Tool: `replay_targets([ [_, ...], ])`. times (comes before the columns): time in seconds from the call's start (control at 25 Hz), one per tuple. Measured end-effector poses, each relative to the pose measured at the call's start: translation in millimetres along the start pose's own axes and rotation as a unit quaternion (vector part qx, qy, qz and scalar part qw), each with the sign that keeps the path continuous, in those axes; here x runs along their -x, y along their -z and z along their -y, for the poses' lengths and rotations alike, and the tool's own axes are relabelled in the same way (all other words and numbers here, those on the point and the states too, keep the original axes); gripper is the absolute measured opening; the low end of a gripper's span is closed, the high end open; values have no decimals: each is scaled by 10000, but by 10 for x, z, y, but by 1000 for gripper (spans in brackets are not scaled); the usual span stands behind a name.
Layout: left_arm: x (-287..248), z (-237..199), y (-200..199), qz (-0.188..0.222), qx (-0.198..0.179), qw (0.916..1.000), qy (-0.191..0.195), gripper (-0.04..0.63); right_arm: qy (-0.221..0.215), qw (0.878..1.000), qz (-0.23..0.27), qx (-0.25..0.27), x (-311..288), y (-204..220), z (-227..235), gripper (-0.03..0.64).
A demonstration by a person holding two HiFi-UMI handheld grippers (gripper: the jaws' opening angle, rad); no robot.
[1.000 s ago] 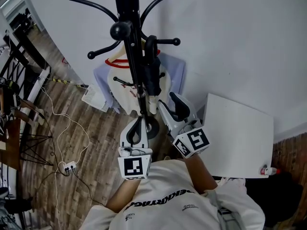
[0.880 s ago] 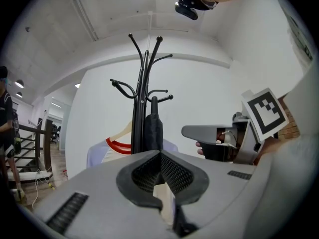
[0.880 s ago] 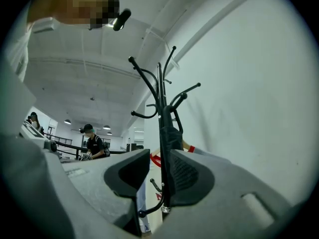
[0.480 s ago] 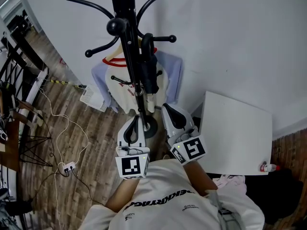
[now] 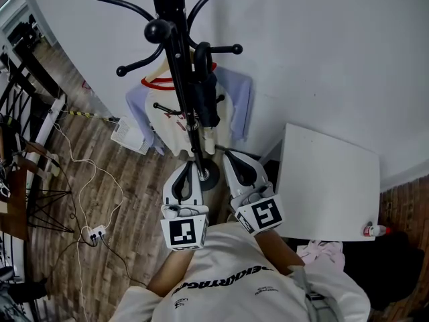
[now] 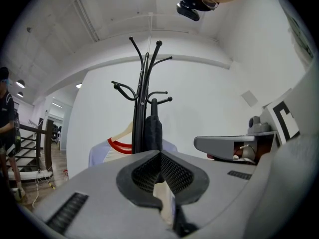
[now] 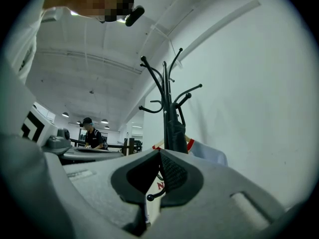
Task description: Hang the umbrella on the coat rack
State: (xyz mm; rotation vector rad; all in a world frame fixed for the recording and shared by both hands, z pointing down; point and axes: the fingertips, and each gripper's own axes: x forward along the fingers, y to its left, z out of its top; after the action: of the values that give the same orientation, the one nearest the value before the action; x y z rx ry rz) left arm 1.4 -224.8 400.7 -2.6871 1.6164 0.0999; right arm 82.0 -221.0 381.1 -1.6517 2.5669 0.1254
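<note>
- The right claw (image 7: 159,152) is sitting fully closed, its ribbed pads meeting at the tip and gripping nothing.
- The left claw (image 6: 160,154) is likewise resting closed and empty, pads touching at the front.
- Both claws are pointing roughly level toward the foot of the coat rack (image 5: 175,59), side by side and close in front of the person's chest, the left one just beside the pole.
- Each claw is carrying a marker cube (image 5: 184,232) facing the head camera with a black-and-white square pattern and no readable words.
- Dark lettering is running across the person's white top (image 5: 224,277), but it is showing upside down and I cannot read it reliably.
- The black folded umbrella (image 5: 205,96) is hanging on the rack, its curved handle hooked over a ball-tipped arm and its body dangling beside the pole.
- It is hanging in front of a pale shirt (image 5: 171,123) with a red collar and red print too small to read.
- A white tabletop (image 5: 335,186) is standing to the right, against the wall.
- Compared with a second ago, the right claw is no longer gaping just below the umbrella; it is now shut and drawn back toward the person, while the left one is staying put.
</note>
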Motion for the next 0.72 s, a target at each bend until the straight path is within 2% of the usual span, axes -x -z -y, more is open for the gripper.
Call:
replay_targets([
  [0.6, 54, 11, 34, -93, 29, 9999, 64, -2, 20, 9999, -98, 38, 44, 43, -80, -3],
  [0.72, 41, -23, 70, -5, -15, 10000, 28, -2, -7, 9999, -128, 42, 28, 61, -95, -2],
])
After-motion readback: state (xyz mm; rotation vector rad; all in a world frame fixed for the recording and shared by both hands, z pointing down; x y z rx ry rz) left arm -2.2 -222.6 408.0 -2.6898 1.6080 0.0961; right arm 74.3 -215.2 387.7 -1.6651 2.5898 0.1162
